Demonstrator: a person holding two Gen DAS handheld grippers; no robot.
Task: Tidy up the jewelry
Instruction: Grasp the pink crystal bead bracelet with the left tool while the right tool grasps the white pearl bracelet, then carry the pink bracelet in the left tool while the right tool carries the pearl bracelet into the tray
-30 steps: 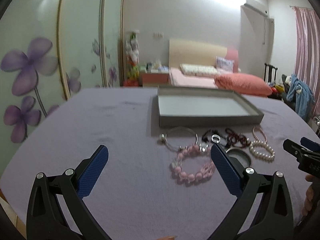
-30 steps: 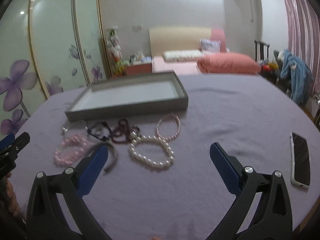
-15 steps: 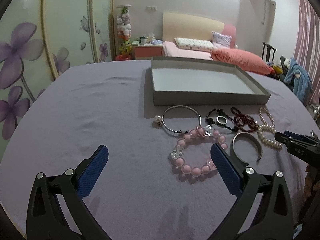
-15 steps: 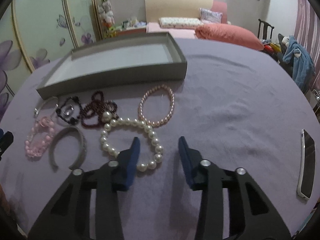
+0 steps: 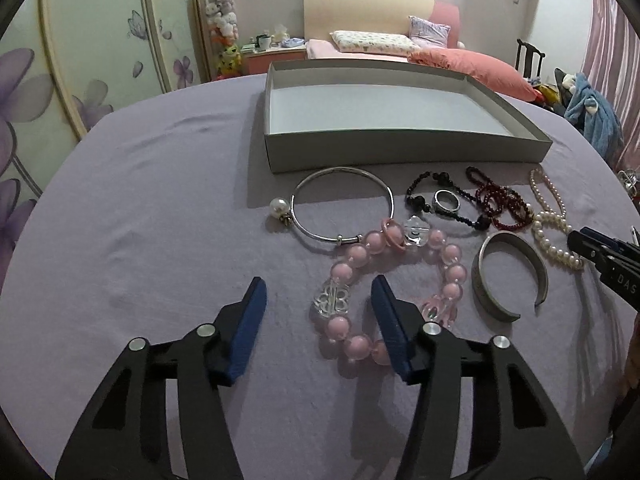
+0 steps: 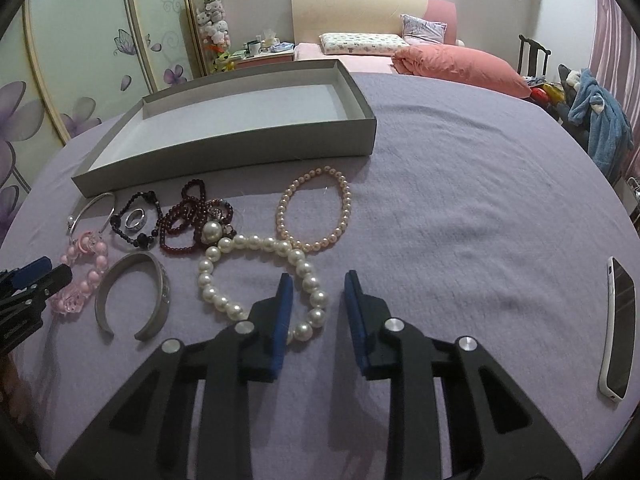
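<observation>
A grey shallow box (image 5: 400, 148) (image 6: 224, 156) lies empty on the purple cloth. In front of it lie a thin silver bangle (image 5: 340, 200), a pink bead bracelet (image 5: 360, 256) (image 6: 86, 276), a black bead string with a silver ring (image 5: 446, 202) (image 6: 134, 218), dark red beads (image 5: 500, 204) (image 6: 188, 220), a silver cuff (image 5: 508, 276) (image 6: 134, 296), a white pearl bracelet (image 6: 256, 276) and a pink pearl bracelet (image 6: 316, 212). My left gripper (image 5: 318, 292) is open low over the pink bead bracelet's left part. My right gripper (image 6: 318, 284) is open around the white pearl bracelet's right side.
A white phone (image 6: 618, 328) lies at the table's right edge. Past the table stand a bed with a pink quilt (image 6: 460, 66) and flowered wardrobe doors (image 5: 100, 40). Bare cloth (image 5: 140, 208) spreads left of the jewelry.
Both grippers have moved down and forward toward the jewelry. Both jaws have narrowed from wide open. The left now sits over the pink beads, the right over the white pearls.
</observation>
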